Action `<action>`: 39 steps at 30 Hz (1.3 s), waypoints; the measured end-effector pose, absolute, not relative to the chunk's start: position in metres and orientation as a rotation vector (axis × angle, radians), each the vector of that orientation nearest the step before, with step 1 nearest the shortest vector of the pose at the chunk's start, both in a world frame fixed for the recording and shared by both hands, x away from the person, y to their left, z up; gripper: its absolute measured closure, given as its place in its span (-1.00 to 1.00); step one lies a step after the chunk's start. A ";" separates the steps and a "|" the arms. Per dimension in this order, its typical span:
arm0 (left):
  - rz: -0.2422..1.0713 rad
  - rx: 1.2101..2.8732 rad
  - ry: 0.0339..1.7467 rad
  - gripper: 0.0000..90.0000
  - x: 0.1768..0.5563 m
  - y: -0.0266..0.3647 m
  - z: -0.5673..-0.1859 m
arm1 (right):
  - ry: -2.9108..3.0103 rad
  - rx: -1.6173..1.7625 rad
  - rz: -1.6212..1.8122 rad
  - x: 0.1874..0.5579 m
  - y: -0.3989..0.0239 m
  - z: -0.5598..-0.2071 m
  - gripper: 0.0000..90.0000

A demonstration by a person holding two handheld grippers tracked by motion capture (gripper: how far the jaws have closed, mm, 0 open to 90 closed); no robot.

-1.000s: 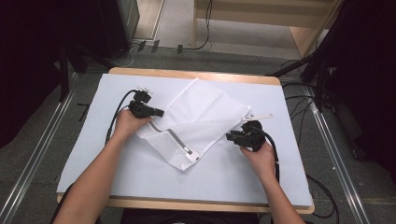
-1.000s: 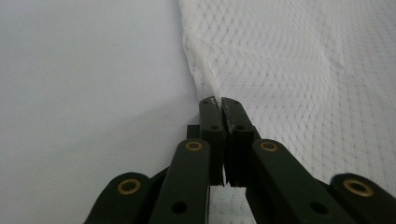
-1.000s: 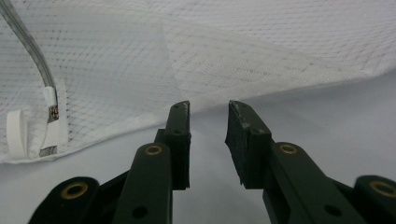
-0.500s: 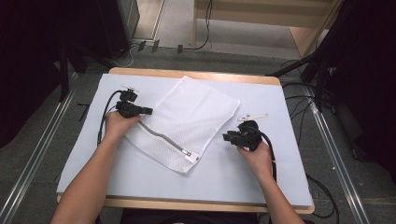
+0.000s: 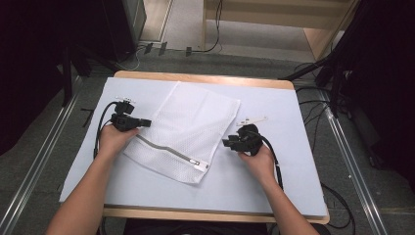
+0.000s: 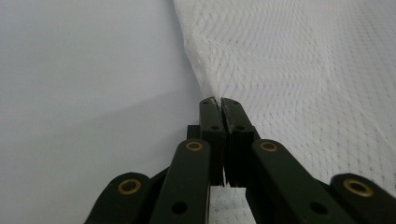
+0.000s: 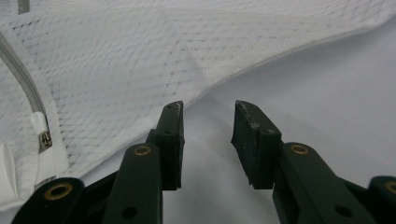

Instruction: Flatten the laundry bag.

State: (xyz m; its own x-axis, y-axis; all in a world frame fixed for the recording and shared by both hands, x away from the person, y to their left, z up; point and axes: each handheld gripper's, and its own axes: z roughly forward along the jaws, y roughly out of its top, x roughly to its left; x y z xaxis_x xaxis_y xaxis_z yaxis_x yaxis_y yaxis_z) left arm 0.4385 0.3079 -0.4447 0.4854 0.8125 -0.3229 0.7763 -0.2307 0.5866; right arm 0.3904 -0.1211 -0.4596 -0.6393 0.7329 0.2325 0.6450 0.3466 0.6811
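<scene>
both forearms reach forward. the left gripper point(image 5: 145, 122) is clenched on the mesh laundry bag's point(image 5: 188, 129) edge; the right gripper point(image 5: 228, 143), jaws just opening, released, empty, is beside the bag's other edge. white table cover point(image 5: 288, 127), grey floor point(image 5: 44, 161).

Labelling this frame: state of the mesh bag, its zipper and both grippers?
White mesh laundry bag: spread flat on the table.
Grey zipper: closed, pull at the end near the bag's corner.
Left gripper: jaws shut at the bag's edge.
Right gripper: jaws just opening, nothing between them.
</scene>
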 end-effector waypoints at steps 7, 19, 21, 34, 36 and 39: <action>0.050 2.054 1.312 0.97 0.418 0.312 -0.446 | 2.476 1.210 1.167 0.394 -0.106 -0.458 0.28; 0.042 2.046 1.307 0.96 0.406 0.314 -0.445 | 2.508 1.210 1.112 0.408 -0.078 -0.470 0.26; 0.037 2.044 1.306 0.95 0.407 0.315 -0.446 | 2.494 1.167 1.081 0.408 -0.076 -0.470 0.40; 0.033 2.026 1.306 0.96 0.406 0.316 -0.444 | 2.546 1.198 1.049 0.408 -0.076 -0.466 1.00; 0.025 2.015 1.304 0.96 0.406 0.316 -0.444 | 2.552 1.215 1.074 0.409 -0.082 -0.462 1.00; 0.016 2.015 1.297 0.96 0.406 0.314 -0.444 | 2.560 1.241 1.091 0.410 -0.091 -0.457 0.99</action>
State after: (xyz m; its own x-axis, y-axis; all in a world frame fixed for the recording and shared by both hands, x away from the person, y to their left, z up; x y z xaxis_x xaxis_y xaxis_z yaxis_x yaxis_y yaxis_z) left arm 0.4059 0.3140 -0.4437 0.4918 0.7939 -0.3576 0.7851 -0.2268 0.5763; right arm 0.4102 -0.0915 -0.4567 -0.6643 0.7170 0.2113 0.6490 0.4131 0.6388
